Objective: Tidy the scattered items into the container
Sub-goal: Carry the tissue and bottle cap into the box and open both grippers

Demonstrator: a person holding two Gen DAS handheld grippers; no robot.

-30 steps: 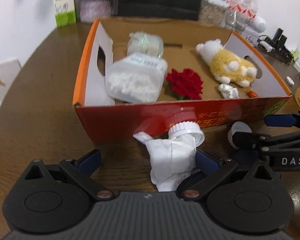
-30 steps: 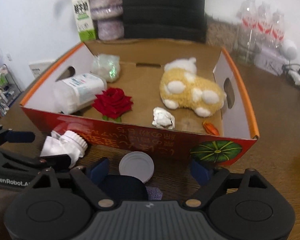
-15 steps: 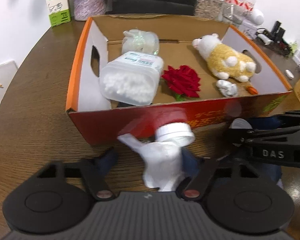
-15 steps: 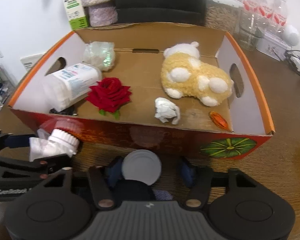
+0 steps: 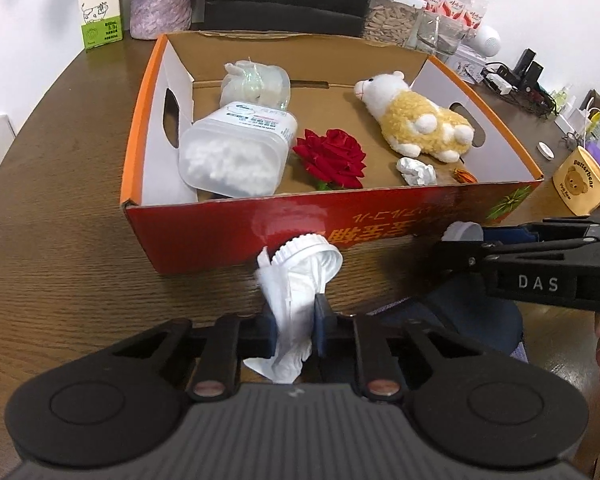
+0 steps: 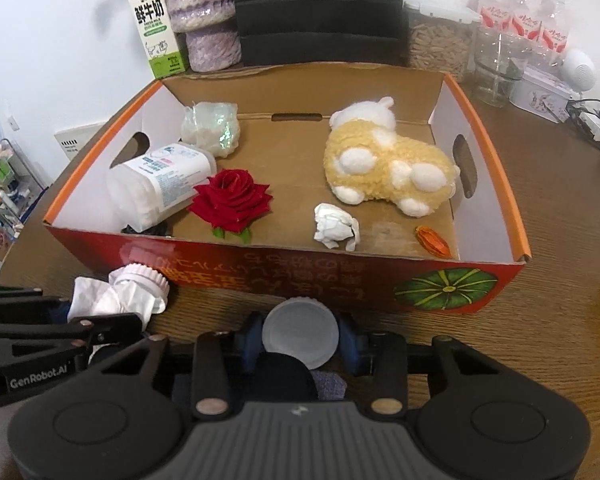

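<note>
- Left gripper (image 5: 294, 330), spread wide a second ago, is now clamped on the crumpled white tube with ribbed cap (image 5: 296, 280).
- Right gripper (image 6: 298, 338), likewise narrowed, is closed around the dark bottle's grey round cap (image 6: 298, 336).

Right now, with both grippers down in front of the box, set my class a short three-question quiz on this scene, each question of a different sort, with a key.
1. True or false: the rose lies inside the box.
2. What is the left gripper shut on? A) plush toy B) crumpled white pouch C) milk carton
3. Fill in: the right gripper grips a dark bottle with a ____ cap.

Key
1. True.
2. B: the pouch.
3. White: the bottle has a white cap.
</note>
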